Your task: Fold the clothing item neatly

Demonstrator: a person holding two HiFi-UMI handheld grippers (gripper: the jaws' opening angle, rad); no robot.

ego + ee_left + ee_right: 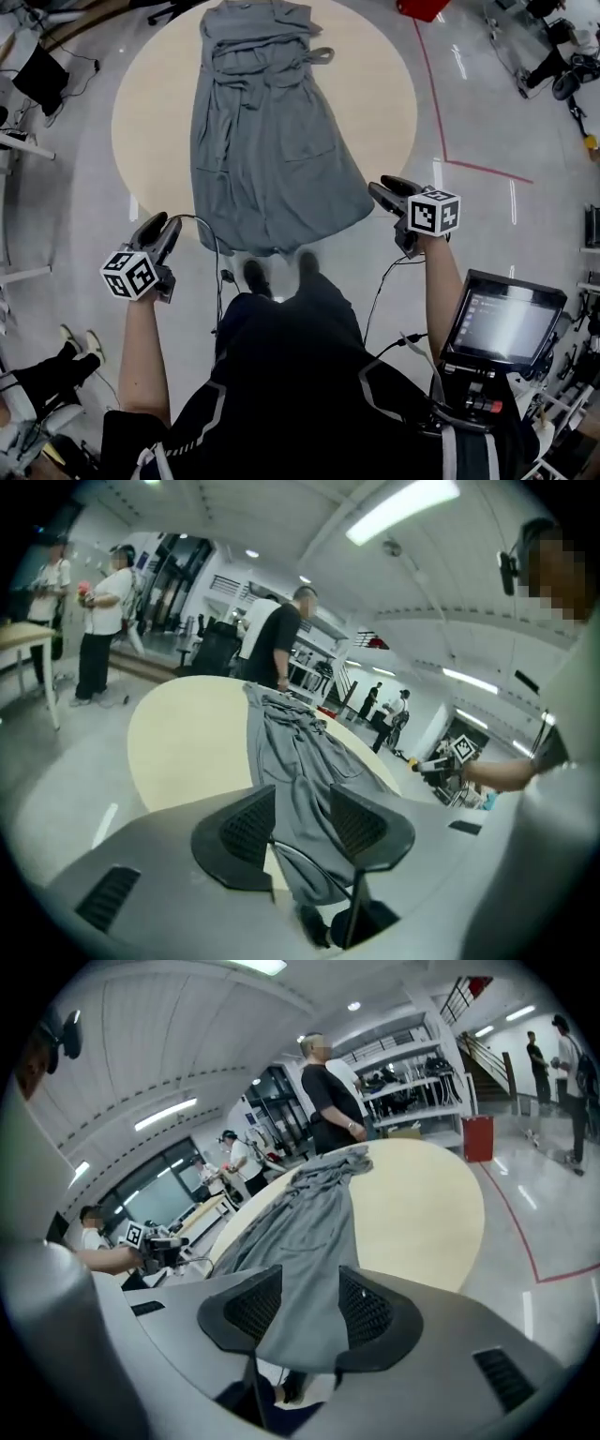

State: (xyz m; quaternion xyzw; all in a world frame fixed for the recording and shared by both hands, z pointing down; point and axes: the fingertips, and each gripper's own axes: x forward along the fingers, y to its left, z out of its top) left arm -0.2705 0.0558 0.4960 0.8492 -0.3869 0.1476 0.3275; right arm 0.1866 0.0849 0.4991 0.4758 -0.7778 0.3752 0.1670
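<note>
Soft grey cloth on a smooth, pale desk

The garment (267, 141) is thin grey cloth, matt, with soft wrinkles. The round desk (375, 94) under it has a smooth, matt, cream-coloured top. The floor (487, 103) is grey and a little glossy, with streaks of light on it. The left tongs (161, 230) and the right tongs (386, 192) look like dark matt plastic, and their pads (246, 827) have a fine grid texture.

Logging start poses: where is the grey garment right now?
In the head view the grey garment lies spread lengthwise on the round beige surface, its hem near the person's shoes, between the left gripper and the right gripper.
</note>
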